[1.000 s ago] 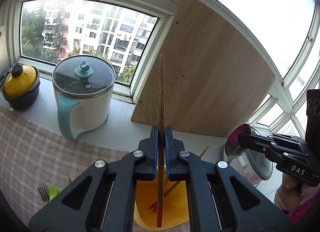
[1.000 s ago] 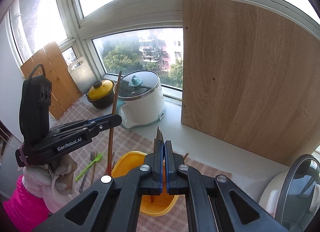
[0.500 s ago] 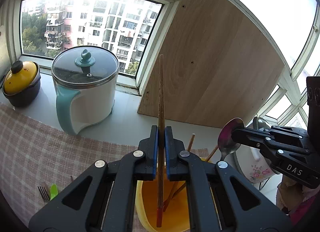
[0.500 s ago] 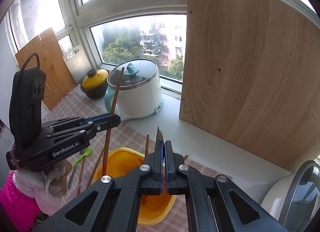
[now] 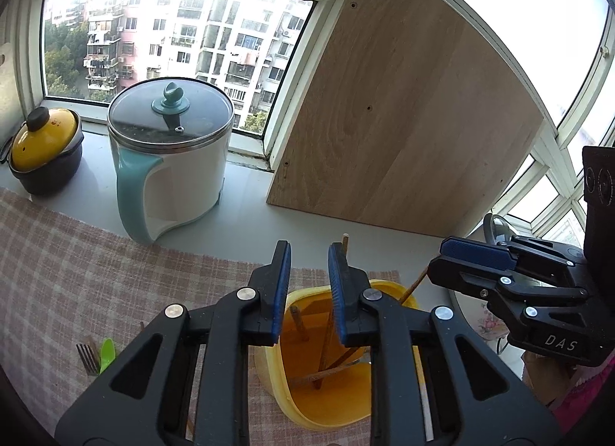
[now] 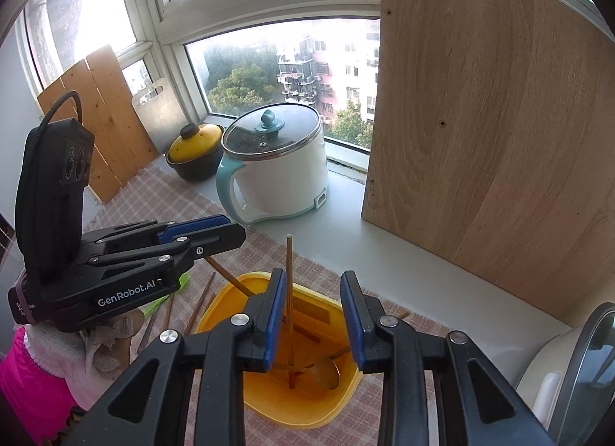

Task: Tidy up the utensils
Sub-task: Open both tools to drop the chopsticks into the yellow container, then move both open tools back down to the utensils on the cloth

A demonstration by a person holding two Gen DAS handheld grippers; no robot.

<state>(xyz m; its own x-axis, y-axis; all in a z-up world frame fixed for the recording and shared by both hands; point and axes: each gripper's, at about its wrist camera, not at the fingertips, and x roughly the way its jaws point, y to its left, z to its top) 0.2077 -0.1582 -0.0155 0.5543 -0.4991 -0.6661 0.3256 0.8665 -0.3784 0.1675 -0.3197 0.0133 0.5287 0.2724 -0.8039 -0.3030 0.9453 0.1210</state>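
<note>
Two grippers hover over the yellow container [image 6: 230, 303] on the checked cloth [image 5: 77, 265]. We note the left gripper [image 5: 307, 277] with jaws just opened to a narrow gap, nothing pressed between the pads; a chopstick [image 5: 296, 317] leans in the container below it. The right gripper [image 6: 313, 307] has likewise just opened, somewhat wider; an upright chopstick [image 6: 289, 273] stands close by its left pad, whether touching we cannot tell. A spoon [image 6: 326, 373] lies in the container's bottom with other chopsticks. More chopsticks [image 6: 200, 302] remain on the cloth just left of the container, with a fork [image 5: 87, 357] and a green utensil [image 5: 107, 353]. A white electric pot [image 5: 173, 161] stands behind.
</note>
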